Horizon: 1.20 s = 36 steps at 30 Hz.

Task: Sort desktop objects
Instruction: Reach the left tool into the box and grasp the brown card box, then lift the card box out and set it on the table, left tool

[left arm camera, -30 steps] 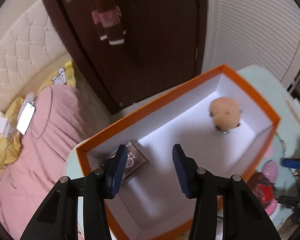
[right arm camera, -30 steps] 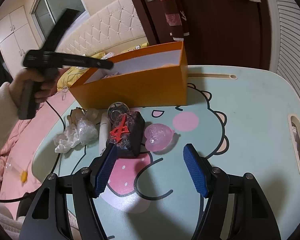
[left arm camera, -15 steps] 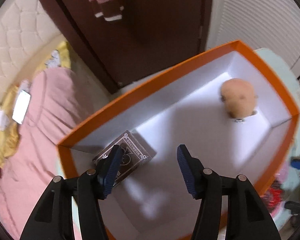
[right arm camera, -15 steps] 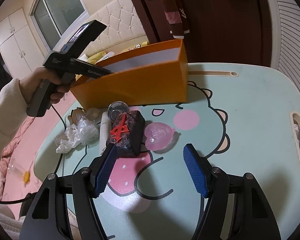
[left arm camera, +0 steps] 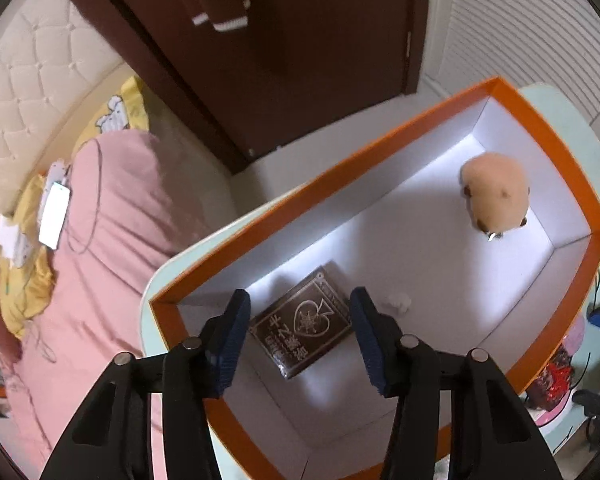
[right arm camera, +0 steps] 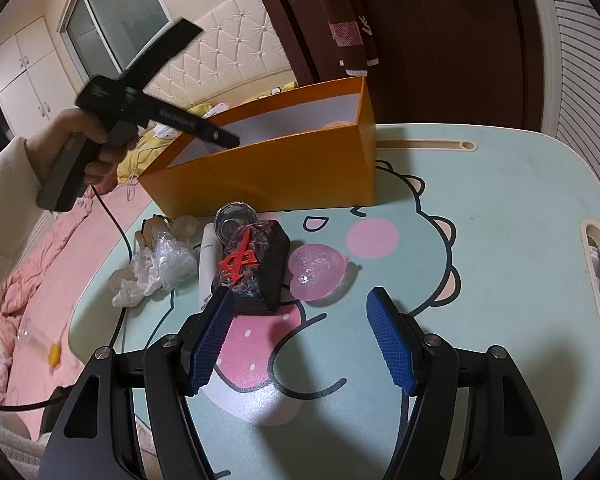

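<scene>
Your left gripper [left arm camera: 298, 326] hangs over the near-left corner of the orange box [left arm camera: 556, 152], pointing steeply down. Its fingers stand partly open with nothing between the pads; the jaws have just been closing slightly. The dark card pack [left arm camera: 302, 326] lies flat on the box floor directly below them, untouched. A tan plush toy [left arm camera: 496, 192] sits at the far end of the box, and a small white scrap [left arm camera: 398, 302] lies just beside the pack.

Your right gripper [right arm camera: 300, 338] hovers above the table [right arm camera: 500, 208], fingers wide apart and holding nothing. Just ahead of it, outside the box, lie the unsorted items: a black packet with a red ornament [right arm camera: 252, 266], a pink heart-shaped piece [right arm camera: 320, 268], a white tube [right arm camera: 208, 264], a round metal tin [right arm camera: 236, 220] and crumpled clear plastic [right arm camera: 160, 264].

Hazards, judged from this position:
- Lowering the left fingers may snag the pack or strike the box wall, shifting the light box.
- The left gripper's cable [right arm camera: 112, 220] hangs near the table edge; a sweep may drag plastic off.
- The remaining items lie touching; closing on one may nudge the tin into rolling.
</scene>
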Tool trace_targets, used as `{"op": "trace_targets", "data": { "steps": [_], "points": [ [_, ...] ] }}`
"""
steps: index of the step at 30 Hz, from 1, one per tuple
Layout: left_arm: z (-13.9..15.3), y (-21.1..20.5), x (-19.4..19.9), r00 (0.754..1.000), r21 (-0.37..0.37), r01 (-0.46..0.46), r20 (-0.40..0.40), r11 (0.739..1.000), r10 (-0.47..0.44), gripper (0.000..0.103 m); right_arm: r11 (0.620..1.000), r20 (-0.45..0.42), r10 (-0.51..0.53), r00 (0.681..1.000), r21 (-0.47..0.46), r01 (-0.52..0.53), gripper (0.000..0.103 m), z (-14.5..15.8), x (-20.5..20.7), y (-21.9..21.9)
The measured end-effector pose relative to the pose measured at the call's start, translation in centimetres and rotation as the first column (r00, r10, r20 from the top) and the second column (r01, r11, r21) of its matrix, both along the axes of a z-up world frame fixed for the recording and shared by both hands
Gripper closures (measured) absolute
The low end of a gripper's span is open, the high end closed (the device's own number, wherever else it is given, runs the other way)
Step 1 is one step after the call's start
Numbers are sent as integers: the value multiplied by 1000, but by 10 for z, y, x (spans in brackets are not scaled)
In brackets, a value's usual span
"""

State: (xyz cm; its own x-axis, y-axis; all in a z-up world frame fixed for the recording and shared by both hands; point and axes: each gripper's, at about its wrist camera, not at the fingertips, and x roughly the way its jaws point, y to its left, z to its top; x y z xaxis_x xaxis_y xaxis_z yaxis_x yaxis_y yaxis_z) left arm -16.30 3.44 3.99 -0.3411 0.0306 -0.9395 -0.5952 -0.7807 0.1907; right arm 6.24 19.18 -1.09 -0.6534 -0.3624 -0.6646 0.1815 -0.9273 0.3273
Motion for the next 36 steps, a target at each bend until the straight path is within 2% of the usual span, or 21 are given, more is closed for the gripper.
{"op": "trace_targets", "data": {
  "steps": [2, 5, 7, 10, 13, 15, 17, 21, 24, 28, 32, 36],
  "points": [
    [0, -3, -4, 998, 28, -36, 47, 999, 34, 52, 1000, -1, 0, 1000, 0, 0, 34, 0, 0, 0],
    [-2, -8, 1, 993, 38, -97, 72, 995, 94, 47, 1000, 5, 1, 1000, -3, -1, 34, -1, -1, 0],
    [-5, -6, 6, 992, 16, -107, 65, 994, 106, 35, 1000, 7, 2, 1000, -6, -2, 34, -1, -1, 1],
    [-15, 4, 7, 996, -51, -69, 57, 996, 72, 26, 1000, 7, 3, 1000, -7, -3, 34, -1, -1, 1],
    [-22, 8, 8, 996, -98, -69, 47, 993, 74, 25, 1000, 9, 3, 1000, -8, -2, 34, -1, -1, 1],
    [-23, 9, 8, 996, -93, -68, 43, 993, 72, 26, 1000, 7, 3, 1000, -7, -3, 34, -1, -1, 1],
    [-21, 9, 8, 996, -71, -67, 54, 995, 71, 37, 1000, 6, 4, 1000, -5, -4, 34, -1, -1, 2],
    [-16, 6, 10, 996, -52, -63, 53, 997, 66, 36, 1000, 9, 1, 1000, -8, -1, 34, -1, -1, 2],
    [-4, 0, 10, 996, -3, -78, 40, 997, 78, 36, 1000, 11, 2, 1000, -9, -2, 34, -1, -1, 2],
    [40, -10, 28, 996, 135, -90, 1, 987, 91, 36, 1000, 12, 1, 1000, -10, -1, 34, -1, -2, 1],
    [72, -9, 75, 999, 251, -33, -2, 967, 34, 36, 1000, 15, -2, 1000, -16, 2, 34, -2, -2, 2],
    [68, -4, 137, 999, 312, 20, 27, 950, -30, 36, 1000, 16, -2, 1000, -20, 2, 34, -2, -2, 2]
  ]
}}
